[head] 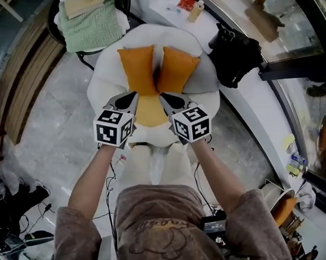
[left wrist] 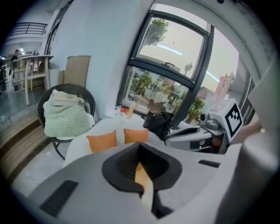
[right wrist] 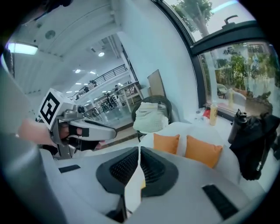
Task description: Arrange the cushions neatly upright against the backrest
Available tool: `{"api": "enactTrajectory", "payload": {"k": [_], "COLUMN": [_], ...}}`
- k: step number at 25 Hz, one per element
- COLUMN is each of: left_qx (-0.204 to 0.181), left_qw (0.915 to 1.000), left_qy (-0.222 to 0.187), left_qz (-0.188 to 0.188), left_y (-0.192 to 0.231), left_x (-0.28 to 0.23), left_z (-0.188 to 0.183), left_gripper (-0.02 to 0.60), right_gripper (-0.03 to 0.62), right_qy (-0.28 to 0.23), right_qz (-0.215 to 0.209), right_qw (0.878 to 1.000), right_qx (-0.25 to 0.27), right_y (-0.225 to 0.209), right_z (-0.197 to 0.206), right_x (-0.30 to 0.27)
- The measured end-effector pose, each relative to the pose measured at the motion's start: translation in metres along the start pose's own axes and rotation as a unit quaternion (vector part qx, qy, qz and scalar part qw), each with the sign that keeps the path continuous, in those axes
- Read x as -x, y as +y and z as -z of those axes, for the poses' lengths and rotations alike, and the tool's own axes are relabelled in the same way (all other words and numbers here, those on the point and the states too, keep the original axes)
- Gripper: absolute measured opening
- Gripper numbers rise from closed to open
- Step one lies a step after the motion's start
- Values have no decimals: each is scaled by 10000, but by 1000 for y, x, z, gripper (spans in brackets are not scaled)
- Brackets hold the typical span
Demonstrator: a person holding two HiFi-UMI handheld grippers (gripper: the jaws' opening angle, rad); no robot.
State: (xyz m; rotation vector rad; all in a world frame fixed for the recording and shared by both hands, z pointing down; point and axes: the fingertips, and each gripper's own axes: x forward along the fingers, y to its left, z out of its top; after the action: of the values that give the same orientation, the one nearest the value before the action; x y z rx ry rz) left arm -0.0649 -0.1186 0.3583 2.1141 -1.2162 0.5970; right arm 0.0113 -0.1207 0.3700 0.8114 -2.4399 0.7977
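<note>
- Left gripper [head: 134,95] and right gripper [head: 162,97]: jaws of each pressed together; nothing seen pinched.
- Left cushion [head: 138,69] and right cushion [head: 176,68] stood upright, side by side, against the white chair [head: 161,33] backrest.
- Third cushion [head: 150,111] lay on the seat, between both grippers.

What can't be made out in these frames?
- Flat cushion: in the head view its corners are hidden by the left tongs and right tongs. The gripper views show only a sliver past the shut jaws.
- Whether either tongs grips it: unclear.
- Bottle label: too small in all views.
</note>
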Motion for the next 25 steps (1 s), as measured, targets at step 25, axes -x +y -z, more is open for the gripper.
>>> {"api": "enactTrajectory", "payload": {"k": [25], "left_qx": [-1134], "left_qw": [9700], "left_qy": [-1707], "left_qz": [1311], "left_y": [-183], "left_x": [209], "left_z": [-129], "left_gripper": [5], "right_gripper": [31], "right_qy": [-1890], "right_qz": [-1200], "right_qw": [9628], "right_qx": [1512], "right_y": [175], "right_z": [-136], "right_x": [242]}}
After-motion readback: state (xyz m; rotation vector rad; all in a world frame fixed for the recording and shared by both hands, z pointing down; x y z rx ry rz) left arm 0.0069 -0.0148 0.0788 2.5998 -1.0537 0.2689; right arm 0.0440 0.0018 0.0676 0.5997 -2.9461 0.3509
